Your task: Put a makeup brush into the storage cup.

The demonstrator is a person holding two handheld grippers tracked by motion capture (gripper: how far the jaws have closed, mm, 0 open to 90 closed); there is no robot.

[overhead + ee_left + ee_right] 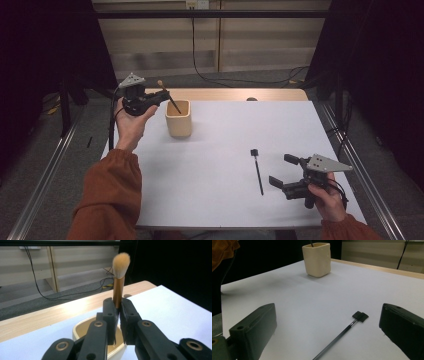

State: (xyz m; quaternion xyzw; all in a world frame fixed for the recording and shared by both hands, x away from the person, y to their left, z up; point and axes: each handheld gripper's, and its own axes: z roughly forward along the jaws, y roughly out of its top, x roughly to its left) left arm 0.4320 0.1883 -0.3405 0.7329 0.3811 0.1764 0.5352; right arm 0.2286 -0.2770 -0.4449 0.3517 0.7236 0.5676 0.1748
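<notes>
Dark surroundings; cup (80, 331) hides clamped brush's (119, 275) handle tip.

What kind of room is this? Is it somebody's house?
Probably not a house: more likely a lab or recording room. The table wears a plain white sheet, dark curtains hang at the sides, and cables trail across the floor.

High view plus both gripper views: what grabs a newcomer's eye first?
First the left tool, shut on a makeup brush with a tan bristle tip up, its black handle end dipping into the cream cup at the far left of the white table. Next the right tool, jaws wide open near the front right, with a thin black applicator lying flat on the table just to its left.
</notes>
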